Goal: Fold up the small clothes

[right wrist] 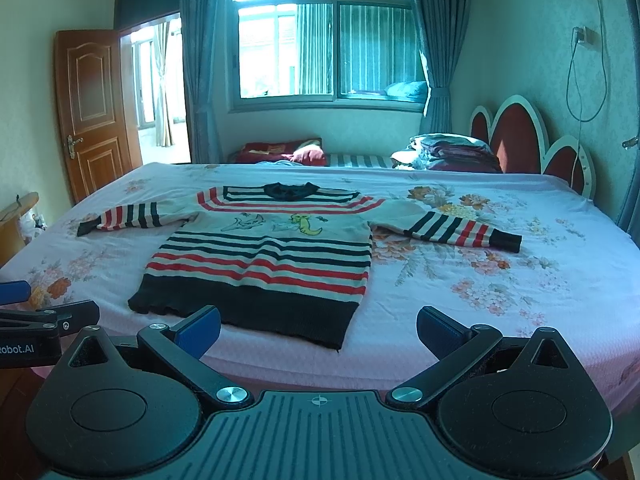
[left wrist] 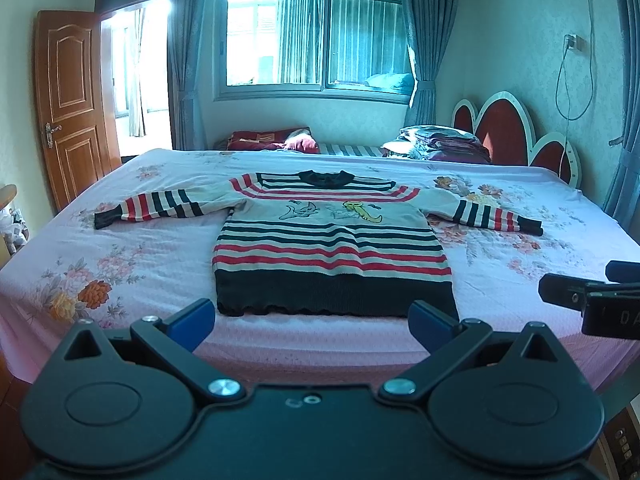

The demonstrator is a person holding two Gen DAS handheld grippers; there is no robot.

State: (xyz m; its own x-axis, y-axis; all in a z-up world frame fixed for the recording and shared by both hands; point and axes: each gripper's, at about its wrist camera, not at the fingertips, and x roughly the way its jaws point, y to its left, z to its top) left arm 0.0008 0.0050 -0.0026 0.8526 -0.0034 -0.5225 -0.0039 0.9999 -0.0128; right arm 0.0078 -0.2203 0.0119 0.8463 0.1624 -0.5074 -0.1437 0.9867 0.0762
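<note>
A small striped sweater (left wrist: 328, 240) (right wrist: 272, 252) lies flat on the bed, both sleeves spread out, dark hem toward me, cartoon print on the chest. My left gripper (left wrist: 312, 322) hovers open just short of the hem, its blue pads wide apart and holding nothing. My right gripper (right wrist: 318, 330) is also open and holding nothing, near the hem's right corner at the bed's front edge. In the left wrist view the right gripper (left wrist: 592, 300) shows at the right edge; in the right wrist view the left gripper (right wrist: 36, 320) shows at the left edge.
The bed carries a pink floral sheet (left wrist: 120, 264) (right wrist: 500, 280). Folded bedding (left wrist: 440, 144) and a red pillow (left wrist: 272, 140) sit at the far side by the red headboard (left wrist: 516, 128). A wooden door (left wrist: 68, 104) stands open on the left.
</note>
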